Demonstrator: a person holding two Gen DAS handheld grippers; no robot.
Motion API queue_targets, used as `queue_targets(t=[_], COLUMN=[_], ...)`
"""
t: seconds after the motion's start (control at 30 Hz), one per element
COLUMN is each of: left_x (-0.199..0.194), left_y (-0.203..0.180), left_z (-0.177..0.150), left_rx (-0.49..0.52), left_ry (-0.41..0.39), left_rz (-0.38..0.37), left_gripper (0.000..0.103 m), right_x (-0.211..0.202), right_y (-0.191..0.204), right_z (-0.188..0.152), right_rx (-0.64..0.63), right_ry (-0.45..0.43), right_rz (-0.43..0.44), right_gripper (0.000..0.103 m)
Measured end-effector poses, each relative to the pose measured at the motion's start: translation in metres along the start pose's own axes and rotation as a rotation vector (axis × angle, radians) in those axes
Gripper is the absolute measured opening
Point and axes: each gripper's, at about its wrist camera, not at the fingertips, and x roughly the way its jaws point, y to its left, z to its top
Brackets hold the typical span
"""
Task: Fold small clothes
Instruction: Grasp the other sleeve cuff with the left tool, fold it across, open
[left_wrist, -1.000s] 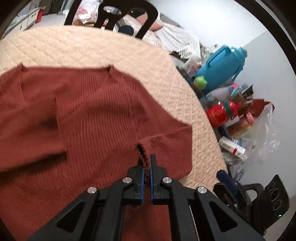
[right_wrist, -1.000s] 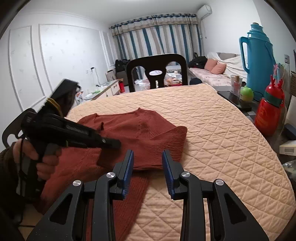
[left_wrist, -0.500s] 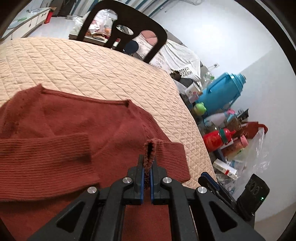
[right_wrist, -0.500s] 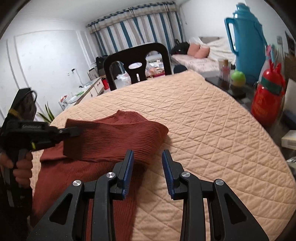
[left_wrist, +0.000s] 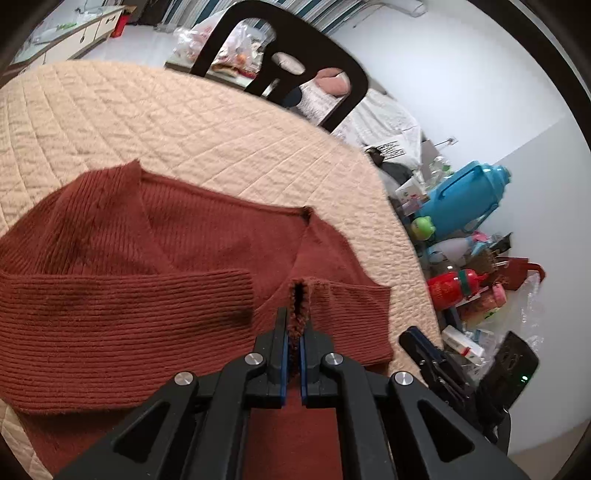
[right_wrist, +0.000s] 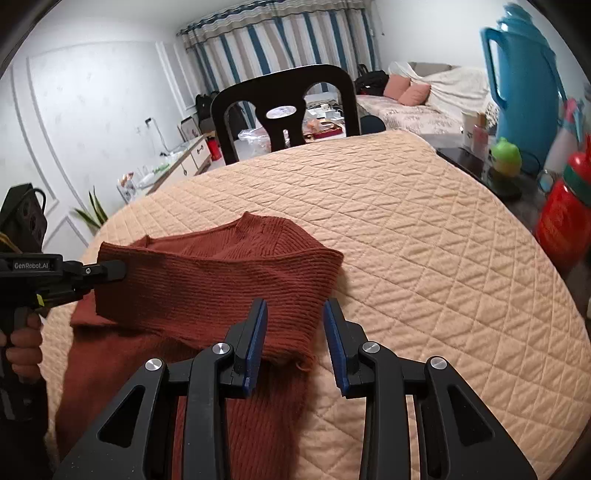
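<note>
Round table under a peach quilted cover (right_wrist: 424, 236), black wooden chair (right_wrist: 284, 107) at 12 o'clock, striped curtains behind. Tall blue plastic thermos (right_wrist: 524, 85) and red bottle (right_wrist: 561, 218) at 3 o'clock, contents hidden. The rust-red ribbed knit sweater (right_wrist: 207, 280) lies mid-table; left gripper (left_wrist: 294, 334), marked "GenRobot.AI", pinches its sleeve cuff, right gripper (right_wrist: 295, 332) spread wide over it.

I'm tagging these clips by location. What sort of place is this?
Most likely a lived-in home, a combined living and dining room: a quilted table with a sweater on it, a dining chair, striped curtains and a covered sofa.
</note>
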Motion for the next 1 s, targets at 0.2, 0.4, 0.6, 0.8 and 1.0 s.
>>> queue_targets(t=[0.2, 0.4, 0.6, 0.8, 1.0], left_x=[0.011, 0.013, 0.005, -0.014, -0.013], left_y=[0.01, 0.012, 0.016, 0.009, 0.012], left_z=[-0.003, -0.007, -0.008, -0.008, -0.012], left_rx=[-0.003, 0.026, 0.051, 0.09, 0.117], left_ry=[0.023, 0.033, 0.004, -0.064, -0.038], left_rz=[0.044, 0.113, 0.175, 0.187, 0.208], left_gripper=[0.006, 0.024, 0.037, 0.045, 0.046], right_x=[0.011, 0.022, 0.013, 0.02, 0.033], right_y=[0.016, 0.012, -0.001, 0.011, 0.003], right_z=[-0.005, -0.009, -0.004, 0.0, -0.007], right_rx=[-0.105, -0.114, -0.03, -0.071, -0.099], right_ry=[0.019, 0.087, 0.072, 0.068, 0.129], right_rz=[-0.083, -0.188, -0.123, -0.102, -0.215], right_gripper=[0.032, 0.032, 0.032, 0.032, 0.032])
